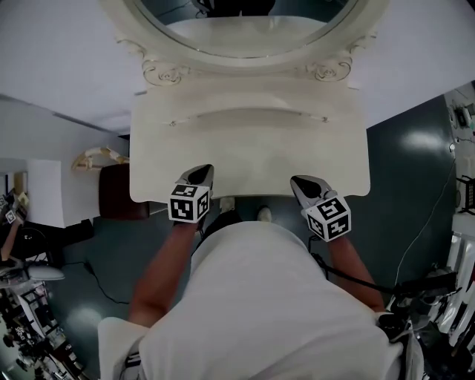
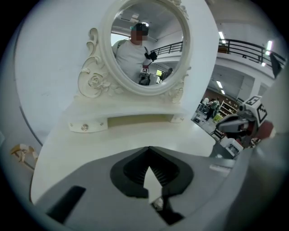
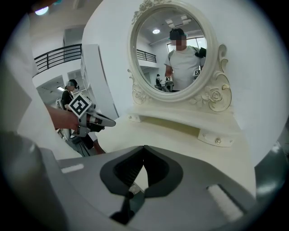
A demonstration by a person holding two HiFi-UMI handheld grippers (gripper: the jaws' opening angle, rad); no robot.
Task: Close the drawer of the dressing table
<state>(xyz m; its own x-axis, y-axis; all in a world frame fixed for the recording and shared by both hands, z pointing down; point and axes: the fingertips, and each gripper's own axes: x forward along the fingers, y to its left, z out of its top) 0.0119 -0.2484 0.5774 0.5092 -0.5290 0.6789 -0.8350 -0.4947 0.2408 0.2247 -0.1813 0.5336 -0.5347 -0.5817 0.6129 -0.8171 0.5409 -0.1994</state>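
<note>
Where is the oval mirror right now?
In the head view the mirror stands at the top centre, at the back of the dressing table, beyond the left gripper and right gripper.

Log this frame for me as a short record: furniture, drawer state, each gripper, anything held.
furniture: white dressing table with oval mirror
drawer: none seen pulled out in the head view; the front below the top is hidden
left gripper: fingers together, nothing between them, at the near edge of the top
right gripper: fingers together, nothing between them, at the near edge of the top
contact: cannot tell whether either gripper touches the table
</note>
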